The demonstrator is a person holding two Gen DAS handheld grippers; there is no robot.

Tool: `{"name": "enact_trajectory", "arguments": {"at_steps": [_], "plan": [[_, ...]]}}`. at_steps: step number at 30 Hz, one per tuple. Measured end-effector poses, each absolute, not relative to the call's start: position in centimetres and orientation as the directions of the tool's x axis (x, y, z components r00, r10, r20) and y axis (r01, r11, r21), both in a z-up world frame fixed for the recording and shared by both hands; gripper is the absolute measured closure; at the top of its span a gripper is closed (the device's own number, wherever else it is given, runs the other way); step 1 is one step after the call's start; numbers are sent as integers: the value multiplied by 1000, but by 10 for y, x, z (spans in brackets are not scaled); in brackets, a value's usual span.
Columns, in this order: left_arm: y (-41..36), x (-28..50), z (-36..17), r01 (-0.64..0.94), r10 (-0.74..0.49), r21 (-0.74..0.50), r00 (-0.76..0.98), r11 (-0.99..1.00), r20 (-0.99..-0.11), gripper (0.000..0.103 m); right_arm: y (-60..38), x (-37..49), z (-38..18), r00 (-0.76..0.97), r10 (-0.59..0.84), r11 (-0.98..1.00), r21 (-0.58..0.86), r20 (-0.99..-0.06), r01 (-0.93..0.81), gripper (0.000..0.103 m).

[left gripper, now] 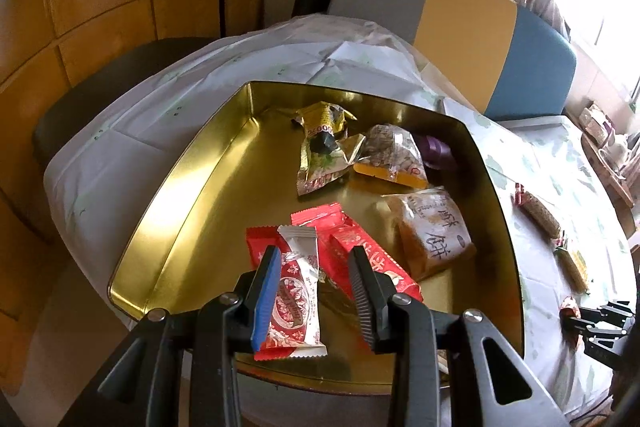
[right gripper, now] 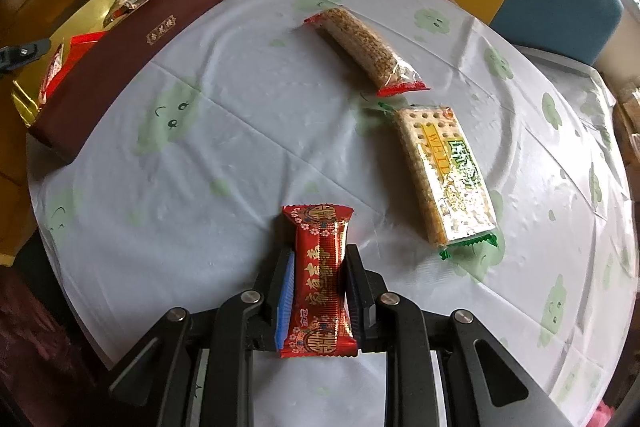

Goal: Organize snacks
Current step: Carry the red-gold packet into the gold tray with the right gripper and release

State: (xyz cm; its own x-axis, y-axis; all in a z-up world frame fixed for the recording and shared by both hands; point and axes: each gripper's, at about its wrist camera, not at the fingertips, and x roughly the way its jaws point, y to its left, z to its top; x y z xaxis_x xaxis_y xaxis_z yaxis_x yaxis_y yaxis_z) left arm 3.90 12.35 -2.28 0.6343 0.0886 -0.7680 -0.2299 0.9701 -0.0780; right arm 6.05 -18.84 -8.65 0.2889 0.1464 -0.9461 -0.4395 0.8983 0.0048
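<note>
1. While the left gripper (left gripper: 316, 259) is hanging over the gold-lined tin box (left gripper: 192, 187), its jaws are standing apart, gripping nothing; a white-and-red sweet wrapper (left gripper: 298, 291) is lying in the box between and beneath them.
2. Just ahead of that gripper, red snack packets (left gripper: 360, 247) are lying in the box; further ahead, a clear bag with large black characters (left gripper: 432, 231), an orange-edged nut bag (left gripper: 394, 157), a silver pouch (left gripper: 324, 167) and a yellow packet (left gripper: 320, 119) are resting.
3. The right gripper (right gripper: 318, 267) is clamping a red foil packet with gold characters (right gripper: 320, 275) above the pale green-patterned tablecloth (right gripper: 240, 131).
4. Ahead and right of it, a cracker pack reading "WETT" (right gripper: 444, 175) and a sesame bar in clear wrap (right gripper: 364, 47) are lying on the cloth.
5. Far left of it, the box's maroon outer wall (right gripper: 136, 55) is showing a small gold label, too small to read.
</note>
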Motion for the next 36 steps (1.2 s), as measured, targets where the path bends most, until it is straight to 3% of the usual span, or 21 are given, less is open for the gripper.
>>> {"name": "enact_trajectory", "arguments": {"at_steps": [14,20,36], "plan": [[127,31,-14,-213,85,-84,674,973,-734,68,-195,68,-83,283,131,960,51,-950,-274,80],[130,28,-12,-221,93,-83,682,972,-725,68,-195,71,-61,331,225,962,156,-916,-224,80],[151,24,-10,-269,126,-89,686,959,-717,68,-52,105,32,395,488,817,248,-778,-521,80]]}}
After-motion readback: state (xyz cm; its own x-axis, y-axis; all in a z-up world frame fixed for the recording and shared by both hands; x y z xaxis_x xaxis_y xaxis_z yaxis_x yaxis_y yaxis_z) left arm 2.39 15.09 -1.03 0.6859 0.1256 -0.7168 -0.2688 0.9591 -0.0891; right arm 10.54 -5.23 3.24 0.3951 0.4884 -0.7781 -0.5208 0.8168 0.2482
